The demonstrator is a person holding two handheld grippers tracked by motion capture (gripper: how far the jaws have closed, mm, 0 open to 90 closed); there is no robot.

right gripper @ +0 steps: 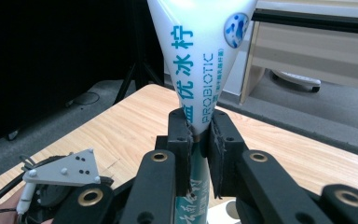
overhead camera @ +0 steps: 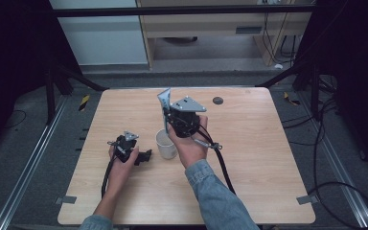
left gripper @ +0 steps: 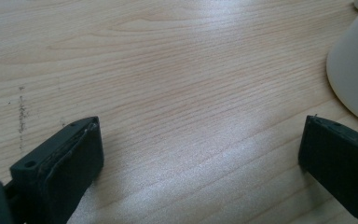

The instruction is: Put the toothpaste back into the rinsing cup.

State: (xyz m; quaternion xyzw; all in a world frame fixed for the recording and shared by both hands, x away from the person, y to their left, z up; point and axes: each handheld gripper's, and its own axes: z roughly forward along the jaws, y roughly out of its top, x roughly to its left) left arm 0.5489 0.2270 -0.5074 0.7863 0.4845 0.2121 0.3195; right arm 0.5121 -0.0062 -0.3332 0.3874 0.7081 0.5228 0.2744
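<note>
Seen from the high view: a light wooden table [overhead camera: 249, 158], nearly square, standing on a grey floor with dark cables at the right. Near the far edge of the table, a small dark round mark [overhead camera: 217, 100].

At the middle of the table, a white cup [overhead camera: 166, 143], upright, mouth up. In the left gripper view, the cup's side [left gripper: 354, 70] at the right edge, just beyond the right jaw.

Above the cup, the right tool [overhead camera: 168, 120], held in the right hand [overhead camera: 189, 146] and pointing up and away. Clenched on a toothpaste tube [overhead camera: 164, 101]: jaws pressed on the narrow part of the tube, flat wide end standing up over the tool. In the right gripper view, the tube [right gripper: 200, 60] white with teal letters, "PROBIOTIC" readable, rising between the two black pads [right gripper: 181, 140]; lower part of the tube going down toward the cup, not clear whether touching it.

Left of the cup, near but apart, the left tool [overhead camera: 146, 155], held low in the left hand [overhead camera: 120, 165]. Released: jaws standing wide apart over bare wood, nothing between them.
</note>
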